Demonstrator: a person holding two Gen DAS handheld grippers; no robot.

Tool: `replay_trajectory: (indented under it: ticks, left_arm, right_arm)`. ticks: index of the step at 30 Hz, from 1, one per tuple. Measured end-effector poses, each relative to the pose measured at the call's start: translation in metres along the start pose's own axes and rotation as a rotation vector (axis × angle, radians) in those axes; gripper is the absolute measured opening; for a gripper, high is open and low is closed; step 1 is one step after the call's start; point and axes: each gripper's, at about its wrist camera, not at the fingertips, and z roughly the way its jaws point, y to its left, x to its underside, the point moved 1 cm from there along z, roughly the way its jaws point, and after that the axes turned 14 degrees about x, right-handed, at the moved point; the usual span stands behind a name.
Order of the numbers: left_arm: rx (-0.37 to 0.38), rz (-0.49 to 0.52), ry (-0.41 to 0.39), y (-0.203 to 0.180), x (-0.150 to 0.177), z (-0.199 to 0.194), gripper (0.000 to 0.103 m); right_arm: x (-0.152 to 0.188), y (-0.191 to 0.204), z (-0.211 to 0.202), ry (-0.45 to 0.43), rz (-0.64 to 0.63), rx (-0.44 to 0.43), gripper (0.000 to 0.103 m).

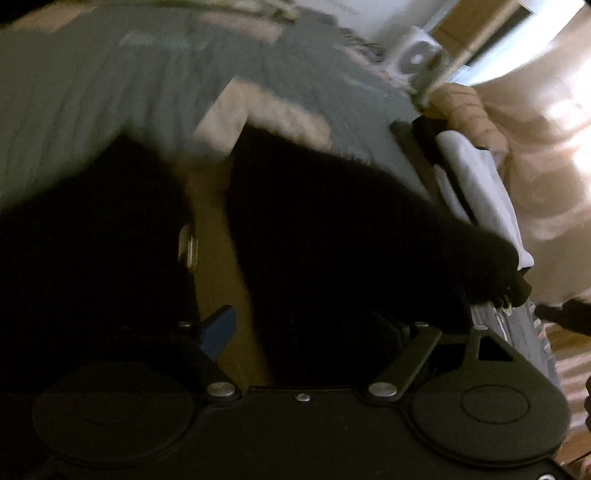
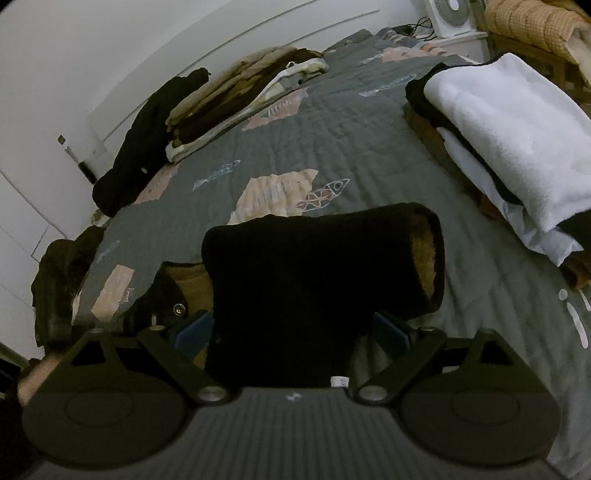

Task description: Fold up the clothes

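Note:
A black garment with brown fleecy lining [image 2: 314,266] lies folded on the grey quilted bed [image 2: 332,140], its brown-lined opening [image 2: 428,258] turned to the right. My right gripper [image 2: 291,328] stands over its near edge, blue pads wide apart on either side of the cloth, not pinching it. The left wrist view is blurred: the same black garment [image 1: 332,229] fills the middle, with a strip of brown lining showing. My left gripper [image 1: 310,328] hangs above it with jaws wide; one blue pad [image 1: 218,332] shows, while the other finger is lost in the dark.
A stack of folded white and dark clothes [image 2: 498,129] sits on the bed's right side. A heap of beige and brown clothes [image 2: 236,96] and a black garment [image 2: 147,140] lie along the far left edge. A white fan [image 2: 454,14] stands beyond the bed.

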Motion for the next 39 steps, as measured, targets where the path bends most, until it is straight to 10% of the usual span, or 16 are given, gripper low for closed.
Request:
replay_trajectory:
  ticks: [8,12,25,30,39]
  left_arm:
    - [-0.033,-0.159,0.045,0.013,0.052,0.042,0.075]
    - [0.006,-0.196,0.010,0.010,0.056,0.041,0.004]
    - [-0.013,-0.251,0.067,0.011,0.081,0.022,0.012]
    - [0.016,-0.126,-0.102,-0.016,0.051,-0.023,0.048]
    - [0.185,0.029,-0.153,-0.069,-0.065,0.045,0.048]
  right_arm:
    - [0.006,0.019,-0.017,-0.006,-0.023,-0.038,0.093]
    - [0.009,0.025,-0.028,-0.006,-0.017,-0.044,0.094]
    - [0.012,0.052,-0.024,0.006,-0.091,-0.034,0.094]
    - [0.006,0.061,-0.002,-0.003,-0.133,0.003,0.093]
    - [-0.012,0.033,-0.004,-0.062,-0.064,0.037,0.093]
